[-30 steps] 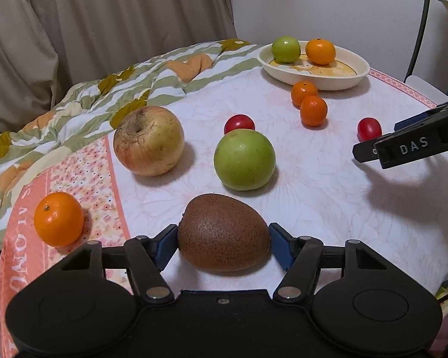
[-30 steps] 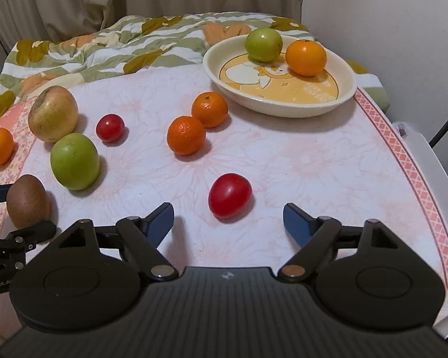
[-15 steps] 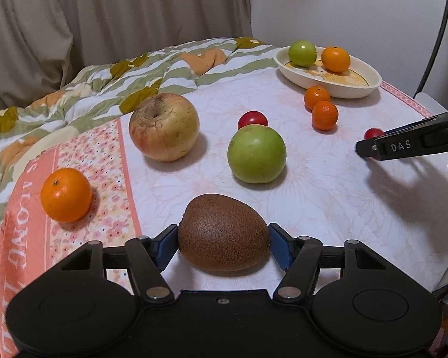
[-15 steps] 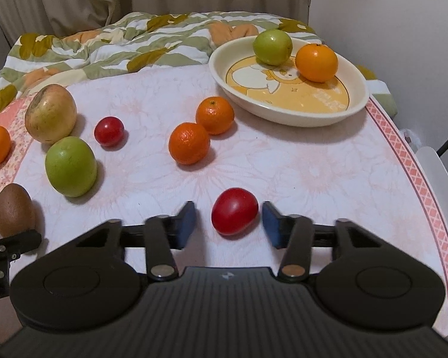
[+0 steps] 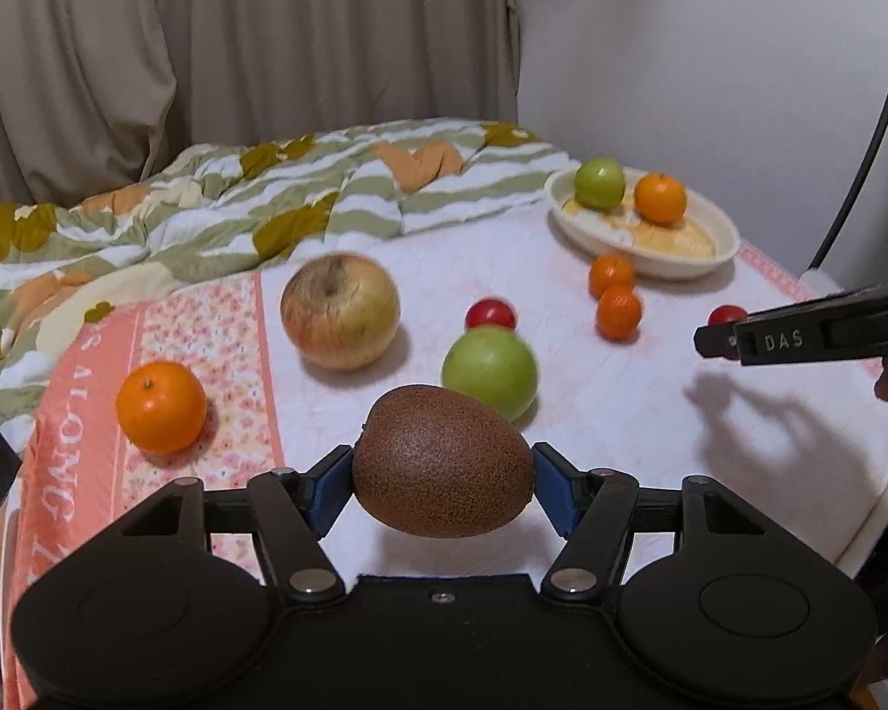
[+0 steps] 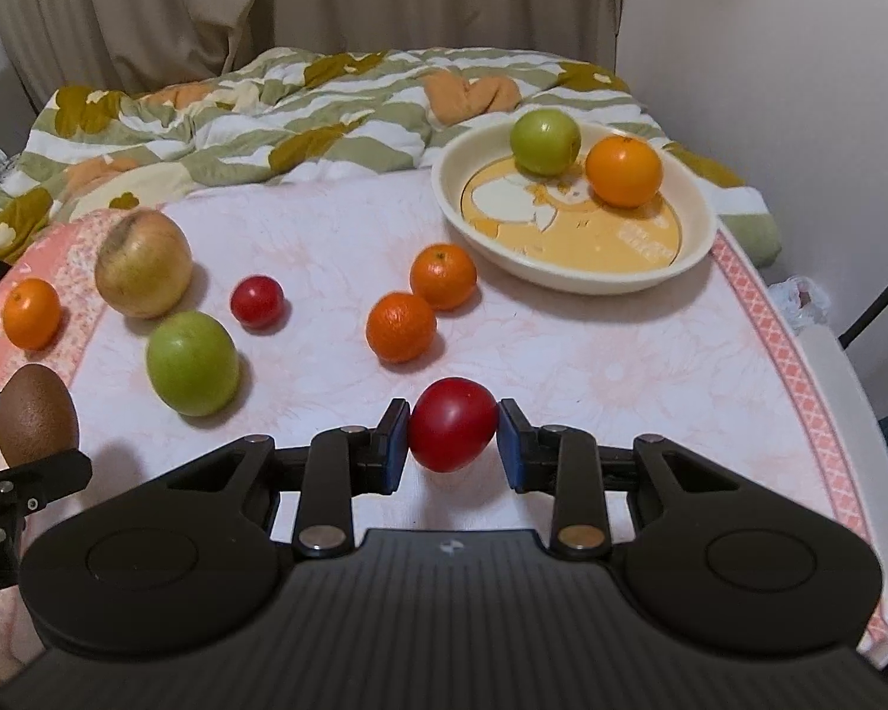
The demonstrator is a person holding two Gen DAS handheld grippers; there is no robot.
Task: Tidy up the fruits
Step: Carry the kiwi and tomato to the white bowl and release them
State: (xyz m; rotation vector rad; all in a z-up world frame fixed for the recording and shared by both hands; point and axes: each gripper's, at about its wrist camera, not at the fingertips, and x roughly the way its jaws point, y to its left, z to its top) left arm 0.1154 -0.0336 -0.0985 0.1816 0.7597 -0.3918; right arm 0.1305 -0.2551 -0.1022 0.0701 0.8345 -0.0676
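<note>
The left gripper (image 5: 442, 476) has its jaws pinching a brown kiwi (image 5: 442, 470) by its two ends, and the kiwi sits clear above the counter (image 5: 621, 414), its shadow lying on the cloth below. Over on the other side, the right gripper (image 6: 453, 438) has its jaws pinching a red tomato (image 6: 453, 425), blue pads tight against both flanks.

Straight ahead of the left jaws, just past the kiwi, sits a green apple (image 5: 490, 371), and a small red tomato (image 5: 490, 313) peeks out right behind it. Ahead and to the left stands a big yellow-red apple (image 5: 340, 310), and further left, on the floral pink border of the cloth, a lone orange (image 5: 161, 406).

From the right wrist view, two mandarins (image 6: 401, 326) lie touching one another ahead of the jaws, slightly to the left. Beyond them, ahead and to the right, there's the cream bowl (image 6: 574, 278) near the far corner of the counter, and in it a small green apple (image 6: 546, 141) and an orange fruit (image 6: 623, 170) sit side by side at the back. The bowl's yellow picture base shows bare in front of them.

The left gripper and its kiwi show at the far left edge of the right wrist view, well apart from the right jaws. Behind the counter lies a rumpled green-and-white blanket (image 6: 302, 112), and curtains (image 5: 237, 59) hang beyond that.
</note>
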